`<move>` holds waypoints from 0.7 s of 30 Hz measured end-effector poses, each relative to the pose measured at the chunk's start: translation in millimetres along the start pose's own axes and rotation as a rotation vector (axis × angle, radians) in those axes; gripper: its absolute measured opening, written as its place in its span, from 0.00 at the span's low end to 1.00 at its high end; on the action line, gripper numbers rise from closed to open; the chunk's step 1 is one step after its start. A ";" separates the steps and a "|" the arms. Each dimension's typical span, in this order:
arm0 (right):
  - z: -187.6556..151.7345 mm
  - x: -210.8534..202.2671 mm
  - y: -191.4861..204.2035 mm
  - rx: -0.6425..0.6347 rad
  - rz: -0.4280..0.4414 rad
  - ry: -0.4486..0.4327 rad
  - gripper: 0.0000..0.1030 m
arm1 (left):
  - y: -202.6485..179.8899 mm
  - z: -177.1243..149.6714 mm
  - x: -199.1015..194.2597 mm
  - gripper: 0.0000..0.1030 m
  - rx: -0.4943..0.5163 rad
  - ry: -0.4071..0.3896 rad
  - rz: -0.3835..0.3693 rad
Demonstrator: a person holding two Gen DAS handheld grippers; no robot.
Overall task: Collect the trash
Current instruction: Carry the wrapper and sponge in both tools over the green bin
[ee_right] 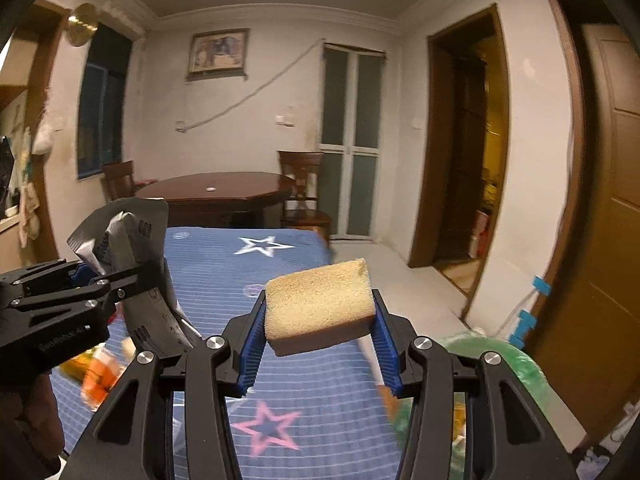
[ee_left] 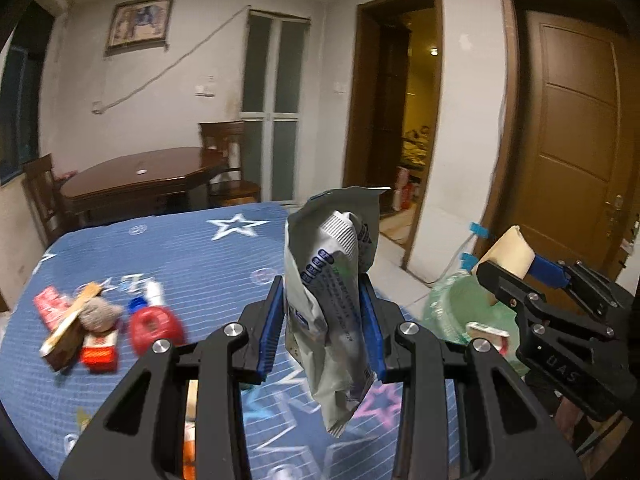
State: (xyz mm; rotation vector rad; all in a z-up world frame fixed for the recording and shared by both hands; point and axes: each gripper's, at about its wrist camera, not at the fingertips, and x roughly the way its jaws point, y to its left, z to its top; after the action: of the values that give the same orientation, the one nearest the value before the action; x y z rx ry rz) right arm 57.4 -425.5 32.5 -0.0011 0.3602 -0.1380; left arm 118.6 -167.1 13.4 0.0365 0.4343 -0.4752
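Trash: one wrapper (ee_left: 336, 300), one sponge (ee_right: 320, 304)

Trash pile (ee_left: 86, 326) on bed (ee_left: 192, 248), bin (ee_left: 460, 312) rightward

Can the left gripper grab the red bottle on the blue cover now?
Probably not: the left gripper is already shut on a crumpled grey bag. The path to the red bottle looks unobstructed.

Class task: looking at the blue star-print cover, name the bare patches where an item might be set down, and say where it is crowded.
Free: the far half of the cover, from the white star to the far edge, and the middle strip near the pink star. Crowded: the pile of red packets and scraps on its left side.
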 end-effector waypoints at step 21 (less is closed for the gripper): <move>-37.7 73.2 -268.5 0.205 -0.168 0.297 0.48 | -169.7 17.6 135.5 0.33 0.111 0.148 -0.331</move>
State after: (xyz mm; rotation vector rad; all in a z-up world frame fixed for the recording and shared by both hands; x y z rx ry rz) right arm 75.9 -700.5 -21.6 0.1938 0.6416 -0.3431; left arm 157.5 -379.5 -15.4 0.1085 0.5622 -0.8254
